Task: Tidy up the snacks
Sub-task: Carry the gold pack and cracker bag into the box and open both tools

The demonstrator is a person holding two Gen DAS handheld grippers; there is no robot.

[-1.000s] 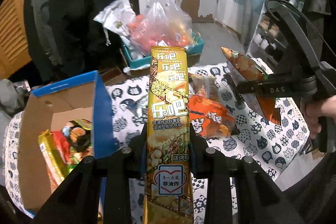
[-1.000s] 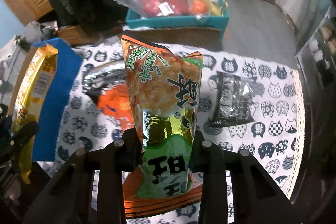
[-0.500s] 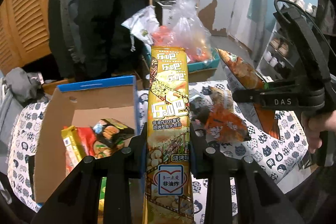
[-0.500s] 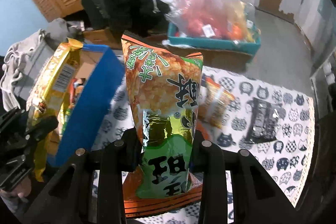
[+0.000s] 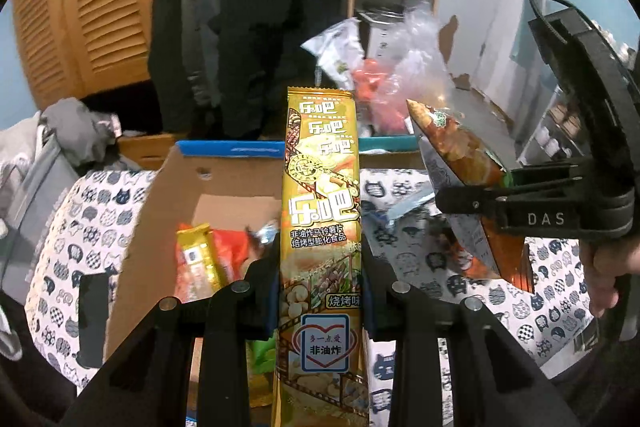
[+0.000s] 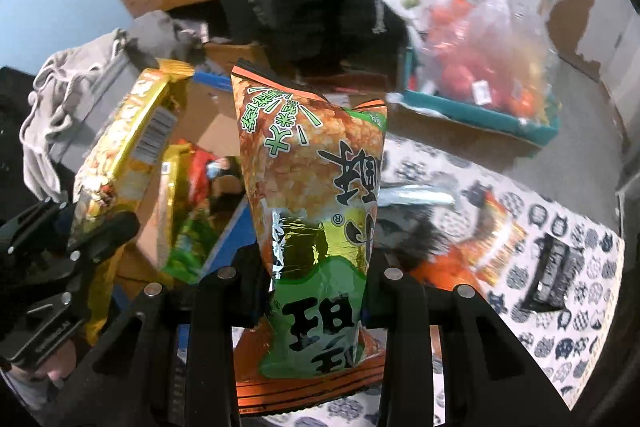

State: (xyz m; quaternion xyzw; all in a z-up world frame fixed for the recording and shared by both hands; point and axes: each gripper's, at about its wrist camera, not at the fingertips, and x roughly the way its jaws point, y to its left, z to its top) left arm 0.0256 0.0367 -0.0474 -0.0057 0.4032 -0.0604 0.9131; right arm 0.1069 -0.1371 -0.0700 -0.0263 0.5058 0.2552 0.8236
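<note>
My left gripper (image 5: pixel 320 287) is shut on a tall yellow snack packet (image 5: pixel 320 195), held upright over the near side of an open cardboard box (image 5: pixel 168 195) with a blue rim. Inside the box lie several snack bags (image 5: pixel 208 259). My right gripper (image 6: pixel 318 279) is shut on an orange and green chip bag (image 6: pixel 312 179), upright, just right of the box (image 6: pixel 208 123). In the left wrist view the right gripper (image 5: pixel 460 199) shows with that chip bag (image 5: pixel 464 163). The right wrist view shows the left gripper (image 6: pixel 92 227) clamping the yellow packet (image 6: pixel 128 143).
A cat-print cloth (image 6: pixel 560 267) covers the table, with an orange snack bag (image 6: pixel 492 243) and a dark packet (image 6: pixel 552 271) lying on it. Behind stands a teal bin (image 6: pixel 480 115) with clear bags of red items. Dark coats (image 5: pixel 248 19) hang behind the box.
Both grippers have carried their snacks leftward, from over the cloth to the cardboard box. The box now sits directly below the left gripper.
</note>
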